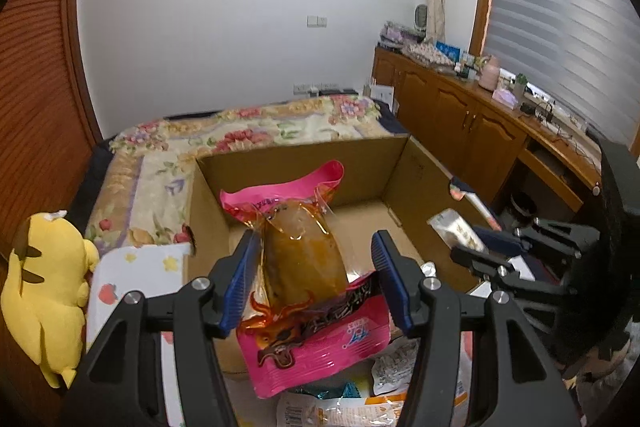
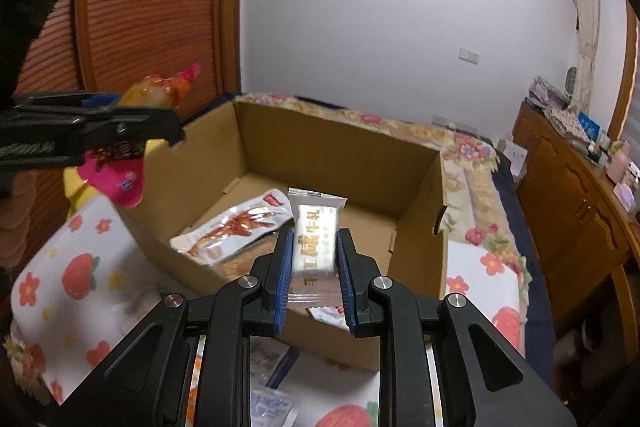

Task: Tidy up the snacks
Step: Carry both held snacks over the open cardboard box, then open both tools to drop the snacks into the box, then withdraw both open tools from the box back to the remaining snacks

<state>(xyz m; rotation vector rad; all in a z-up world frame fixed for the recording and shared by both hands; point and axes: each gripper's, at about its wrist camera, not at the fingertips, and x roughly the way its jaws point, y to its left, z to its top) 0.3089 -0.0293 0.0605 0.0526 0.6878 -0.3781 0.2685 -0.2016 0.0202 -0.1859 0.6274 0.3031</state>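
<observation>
Cardboard open-top box (image 2: pixel 340 155) sits on the floral-blanket bed (image 1: pixel 256 127), dead ahead of and below both tools. Left gripper (image 1: pixel 314 275) holds a pink-and-clear plastic snack pouch with a brown meat piece inside (image 1: pixel 304 259); jaws at medium width, left pad against the pouch, the right one's contact hard to confirm. Pouch long axis runs along the fingers, top end pointing over the near wall into the box. Right gripper (image 2: pixel 314 273) is clamped narrow on a small white wrapped snack bar (image 2: pixel 316 235), long axis also along the fingers, front end already above the box floor. One red-printed silver snack packet (image 2: pixel 232 227) already lies inside, left of the bar in the right wrist view. Judgement: right hand is nearer the drop zone; bare floor ahead and right of the silver packet is the likely target. Left pouch looks to be over the near-left corner and needs more forward travel. More loose packets (image 1: pixel 384 367) remain on the bed below the grippers. Yellow plush toy (image 1: pixel 44 291) lies left of the box, out of the way.
</observation>
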